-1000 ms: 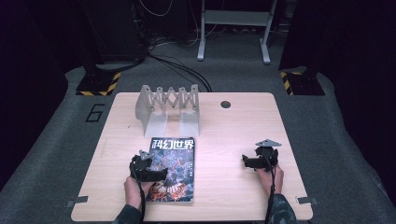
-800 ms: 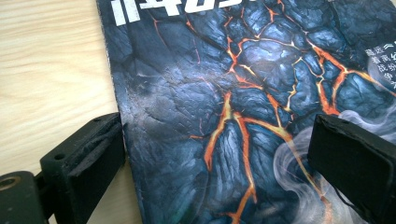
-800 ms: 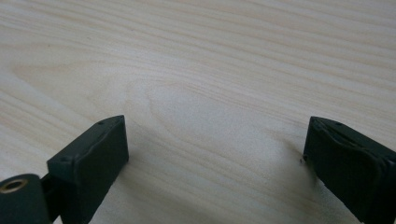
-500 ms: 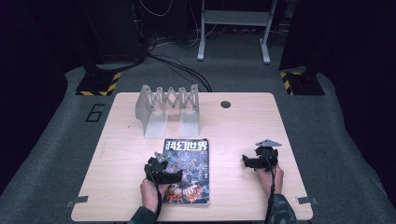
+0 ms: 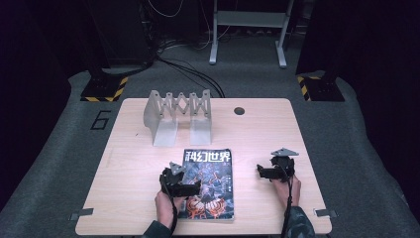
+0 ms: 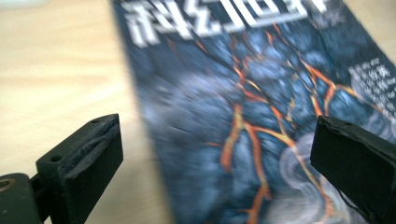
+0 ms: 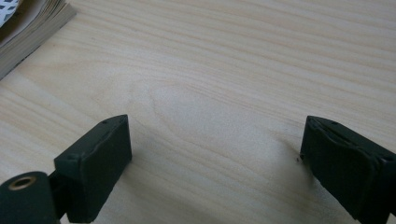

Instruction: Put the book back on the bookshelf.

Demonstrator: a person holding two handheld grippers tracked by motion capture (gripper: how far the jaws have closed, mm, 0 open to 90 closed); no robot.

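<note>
a: magazine (image 5: pixel 208 183) flat on the table (image 5: pixel 133 163), cover up, near the front edge and a bit left of centre. white title characters run along its far end, dark blue cover with orange streaks below that

b: where's your left gripper (image 5: pixel 179 184)?

a: my left gripper sits over the magazine's left edge in the high view, about halfway down the cover. in the left gripper view (image 6: pixel 212 154) the jaws stand wide apart with nothing between them. one jaw hangs over bare wood just beside the spine edge, the other over the cover. i can't tell if either one touches the paper, the cover is blurred there

b: and the right?

a: right gripper (image 5: pixel 275 169) is on the table near the magazine's right side, apart from it. in its own view (image 7: pixel 212 154) the jaws are spread wide too, gripping nothing, plain wood grain under them. a corner of the magazine's page stack (image 7: pixel 28 28) shows at the upper left of that view

b: anything else on the table?

a: a grey expanding file rack (image 5: pixel 177 115) stands upright behind the magazine, near the far edge, well apart from both grippers. there's a round cable hole (image 5: pixel 239 110) to its right
</note>
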